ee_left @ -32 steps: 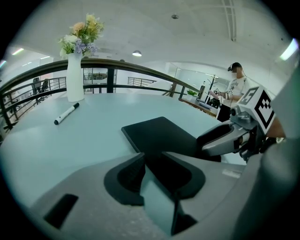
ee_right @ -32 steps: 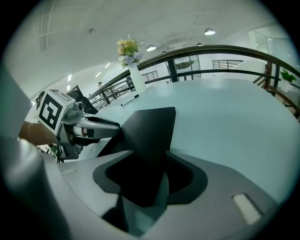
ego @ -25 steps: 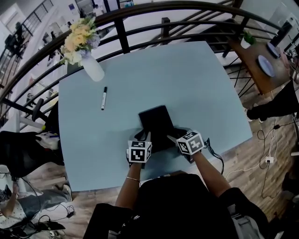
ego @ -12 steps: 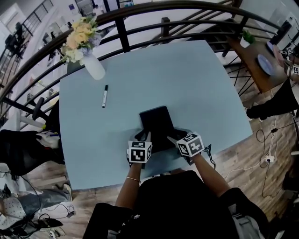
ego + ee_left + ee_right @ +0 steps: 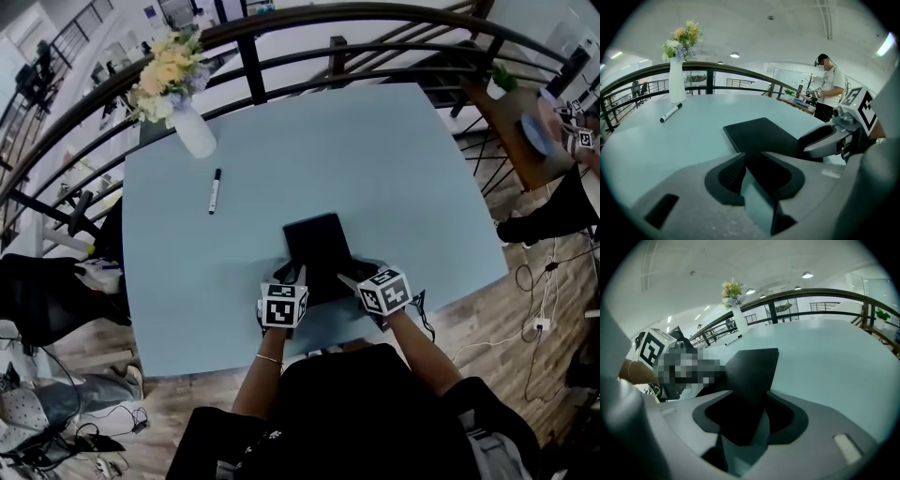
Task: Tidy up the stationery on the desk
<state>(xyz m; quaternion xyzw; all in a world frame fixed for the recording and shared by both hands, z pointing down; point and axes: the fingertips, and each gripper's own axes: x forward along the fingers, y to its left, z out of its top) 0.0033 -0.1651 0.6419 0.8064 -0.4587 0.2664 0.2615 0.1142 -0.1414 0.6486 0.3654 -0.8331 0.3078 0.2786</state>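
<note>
A flat black notebook [image 5: 317, 246] lies on the light-blue desk [image 5: 403, 178], close to its near edge. My left gripper [image 5: 292, 275] is at the notebook's near left corner. In the left gripper view the notebook [image 5: 759, 133] runs back into the gap of that gripper [image 5: 752, 159] and fills it. My right gripper [image 5: 349, 278] is at the near right corner. In the right gripper view the notebook [image 5: 752, 369] rises at a tilt into that gripper [image 5: 745, 401], both jaws against it. A black-and-white marker pen [image 5: 215, 190] lies alone at the far left.
A white vase of flowers [image 5: 192, 131] stands at the desk's far left corner, beyond the pen. A dark curved railing [image 5: 281, 66] runs behind the desk. A wooden side table [image 5: 511, 117] stands to the right, and cables [image 5: 539, 323] lie on the wood floor.
</note>
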